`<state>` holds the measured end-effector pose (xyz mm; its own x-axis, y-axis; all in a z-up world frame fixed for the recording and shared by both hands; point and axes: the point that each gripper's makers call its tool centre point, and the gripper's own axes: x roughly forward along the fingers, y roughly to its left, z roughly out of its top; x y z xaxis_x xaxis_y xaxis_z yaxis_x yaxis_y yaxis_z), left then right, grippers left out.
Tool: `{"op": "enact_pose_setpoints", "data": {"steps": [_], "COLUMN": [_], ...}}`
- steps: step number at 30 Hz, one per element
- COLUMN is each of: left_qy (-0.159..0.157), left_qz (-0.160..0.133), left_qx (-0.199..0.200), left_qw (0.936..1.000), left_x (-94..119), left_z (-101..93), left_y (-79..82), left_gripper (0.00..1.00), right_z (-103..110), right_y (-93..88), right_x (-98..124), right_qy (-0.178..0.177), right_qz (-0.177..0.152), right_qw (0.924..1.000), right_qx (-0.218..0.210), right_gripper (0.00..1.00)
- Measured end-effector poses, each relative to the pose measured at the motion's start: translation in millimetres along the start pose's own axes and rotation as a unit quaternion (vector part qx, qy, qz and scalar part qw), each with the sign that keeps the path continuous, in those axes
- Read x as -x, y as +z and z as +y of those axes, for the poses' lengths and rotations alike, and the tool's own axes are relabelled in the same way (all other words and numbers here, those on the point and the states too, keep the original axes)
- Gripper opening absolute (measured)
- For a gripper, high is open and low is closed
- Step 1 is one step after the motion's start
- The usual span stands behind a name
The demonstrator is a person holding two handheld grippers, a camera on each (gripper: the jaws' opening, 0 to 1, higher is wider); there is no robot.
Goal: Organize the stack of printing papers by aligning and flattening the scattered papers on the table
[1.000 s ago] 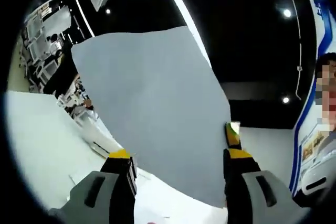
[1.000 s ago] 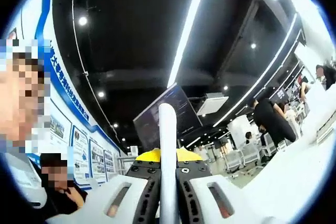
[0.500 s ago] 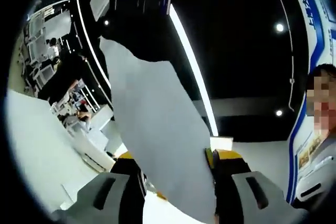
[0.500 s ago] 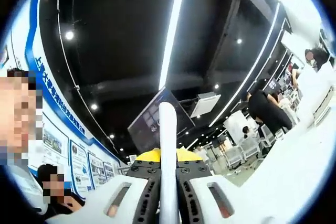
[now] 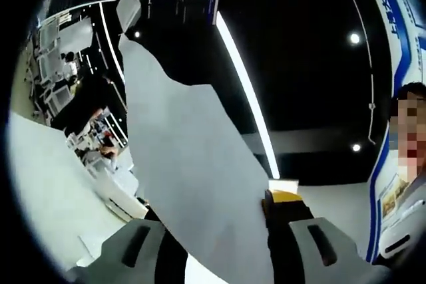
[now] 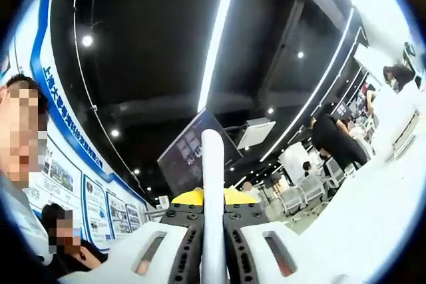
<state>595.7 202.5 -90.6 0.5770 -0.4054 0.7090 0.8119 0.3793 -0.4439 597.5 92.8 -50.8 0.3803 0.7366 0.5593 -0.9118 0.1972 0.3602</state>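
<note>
**Paper held up between both grippers, ready to be squared**

I have the paper lifted off the desk and both cameras are tilted up toward a dark ceiling with long strip lights. In the left gripper view, the pale grey sheet of printing paper (image 5: 200, 184) rises broad and slightly curled between the fingers of my left gripper (image 5: 216, 257); its lower part sits between the yellow-tipped fingers, which look closed in against it, so I judge them to be clamped on the sheet. In the right gripper view, I see the white paper edge-on (image 6: 213, 197), a thin upright strip standing straight up out of the right gripper (image 6: 213, 231), whose black fingers are pressed tight on either side of it.

The white desk (image 5: 46, 184) shows low at the left of the left gripper view and at the lower right of the right gripper view; I cannot make out any other loose sheets on it from here. People stand in the background, well away.

As I read it, I am in the aligning step: the paper is held upright in the air by both grippers. The next move calls for lowering it so its bottom edge meets the desk evenly, then laying it flat without letting the curled top fold over.
</note>
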Motion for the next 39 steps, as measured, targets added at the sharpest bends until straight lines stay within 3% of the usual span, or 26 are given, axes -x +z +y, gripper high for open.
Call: {"op": "enact_pose_setpoints", "data": {"steps": [13, 18, 29, 31, 34, 39], "left_qy": [0.017, 0.022, 0.034, 0.036, 0.032, 0.017], "left_qz": [-0.016, -0.025, -0.053, -0.056, -0.061, -0.058], "left_qx": [-0.009, -0.002, 0.007, 0.009, 0.014, 0.023], "left_qw": [0.9997, 0.9995, 0.9980, 0.9978, 0.9975, 0.9979], "left_x": [4, 6, 13, 14, 16, 15], "left_z": [6.1, 11.1, 16.2, 16.9, 16.6, 12.4], "left_y": [5.8, 7.7, 20.2, 21.3, 23.3, 22.0], "left_gripper": [0.44, 0.36, 0.24, 0.17, 0.07, 0.06], "right_z": [-4, -8, -6, -62, -49, -43], "right_y": [-20.7, -26.5, -34.5, -7.0, -16.4, -22.0], "right_x": [4, 1, 0, -4, -2, 0], "right_qy": [-0.005, -0.006, -0.008, -0.011, -0.012, -0.016], "right_qz": [0.009, 0.013, 0.025, 0.026, 0.028, 0.025], "right_qw": [0.9997, 0.9994, 0.9996, 0.9995, 0.9995, 0.9995], "right_qx": [-0.023, -0.033, -0.011, -0.014, -0.011, -0.008], "right_gripper": [0.03, 0.03, 0.03, 0.03, 0.04, 0.04]}}
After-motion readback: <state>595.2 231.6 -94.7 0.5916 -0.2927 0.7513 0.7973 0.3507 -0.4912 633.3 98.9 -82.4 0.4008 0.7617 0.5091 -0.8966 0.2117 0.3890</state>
